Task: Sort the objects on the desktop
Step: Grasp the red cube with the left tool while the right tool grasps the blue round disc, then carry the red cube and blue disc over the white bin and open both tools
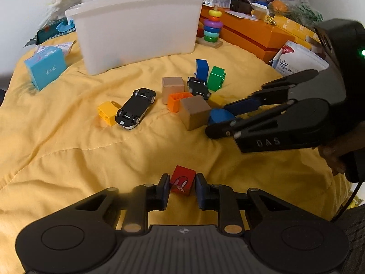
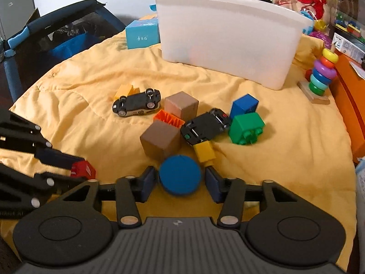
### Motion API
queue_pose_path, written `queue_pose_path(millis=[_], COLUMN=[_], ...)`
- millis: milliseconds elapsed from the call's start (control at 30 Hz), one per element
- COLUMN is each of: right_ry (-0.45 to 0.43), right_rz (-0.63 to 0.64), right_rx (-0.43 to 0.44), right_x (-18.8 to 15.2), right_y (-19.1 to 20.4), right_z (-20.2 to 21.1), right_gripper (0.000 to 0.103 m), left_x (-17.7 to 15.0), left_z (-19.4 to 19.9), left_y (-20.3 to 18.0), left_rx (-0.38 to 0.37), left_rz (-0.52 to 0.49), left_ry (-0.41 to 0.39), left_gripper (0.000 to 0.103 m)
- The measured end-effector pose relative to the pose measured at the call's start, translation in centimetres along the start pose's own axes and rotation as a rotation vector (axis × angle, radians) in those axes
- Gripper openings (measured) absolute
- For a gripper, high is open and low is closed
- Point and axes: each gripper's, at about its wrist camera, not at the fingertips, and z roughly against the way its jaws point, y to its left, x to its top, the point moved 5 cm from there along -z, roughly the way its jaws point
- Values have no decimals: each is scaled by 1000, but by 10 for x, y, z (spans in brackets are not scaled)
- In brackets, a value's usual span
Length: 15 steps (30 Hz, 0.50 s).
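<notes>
On the quilt (image 2: pixel 285 171) the bin (image 2: pixel 228 43) stands behind a cluster of blocks and two overturned toy cars (image 2: pixel 136 105), the ring stacker (image 2: pixel 321 77) to its right, the small box (image 2: pixel 141 34) to its left.

The right gripper (image 1: pixel 224 121) bears the raised letters "DAS". A white pouch (image 1: pixel 298 58) shows "NEW" and "royal". Other print stays unreadable.
</notes>
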Motion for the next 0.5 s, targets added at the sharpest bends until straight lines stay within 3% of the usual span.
queue_pose_path(millis=[267, 500], right_ry=[24, -23], right_rz=[53, 108], right_rx=[13, -39], right_x=[-12, 2], right_y=[8, 3], right_z=[14, 46], right_gripper=[42, 42], left_x=[0, 46], left_z=[4, 42], left_y=[-1, 6], left_rx=[-4, 22], left_rz=[13, 13], left_ry=[-24, -171], left_gripper=[26, 26])
